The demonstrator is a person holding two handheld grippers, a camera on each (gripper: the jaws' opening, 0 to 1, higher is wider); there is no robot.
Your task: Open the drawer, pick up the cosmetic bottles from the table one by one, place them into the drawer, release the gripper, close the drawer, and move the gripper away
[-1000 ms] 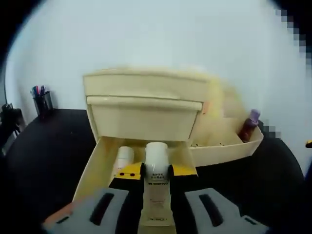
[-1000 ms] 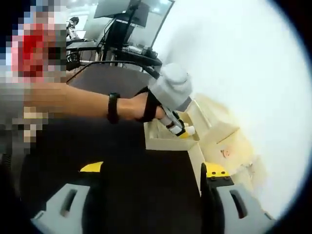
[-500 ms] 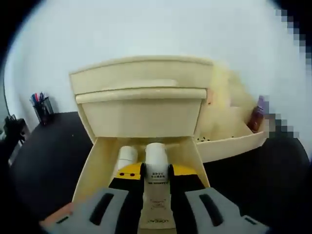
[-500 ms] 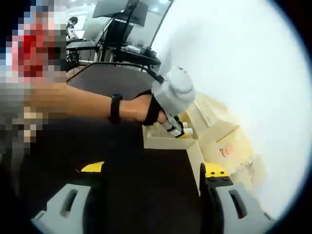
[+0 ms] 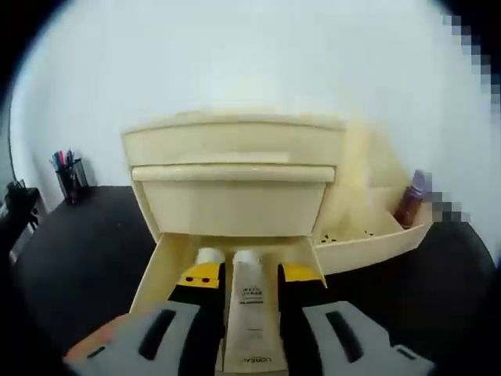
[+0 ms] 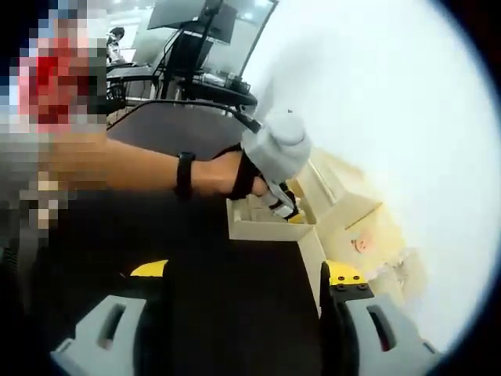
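A cream drawer unit [image 5: 235, 168] stands on the black table, its bottom drawer [image 5: 160, 266] pulled out. One white bottle [image 5: 207, 257] lies inside the drawer. My left gripper [image 5: 249, 276] is shut on a white cosmetic tube [image 5: 250, 313], whose cap end points into the drawer beside that bottle. In the right gripper view, the left gripper [image 6: 275, 149], held by a hand, hangs over the open drawer [image 6: 262, 229]. My right gripper [image 6: 246, 274] stands open above the black table with nothing between its jaws, well short of the drawer.
A side tray [image 5: 368, 235] on the unit holds a brown bottle with a purple cap [image 5: 409, 200]. A pen cup [image 5: 69, 168] stands at the far left on the table [image 5: 70, 251]. Desks and a monitor [image 6: 203, 19] stand behind the person's arm.
The left gripper has dipped lower over the drawer, so the tube now reaches further in beside the white bottle. The right gripper has barely moved.
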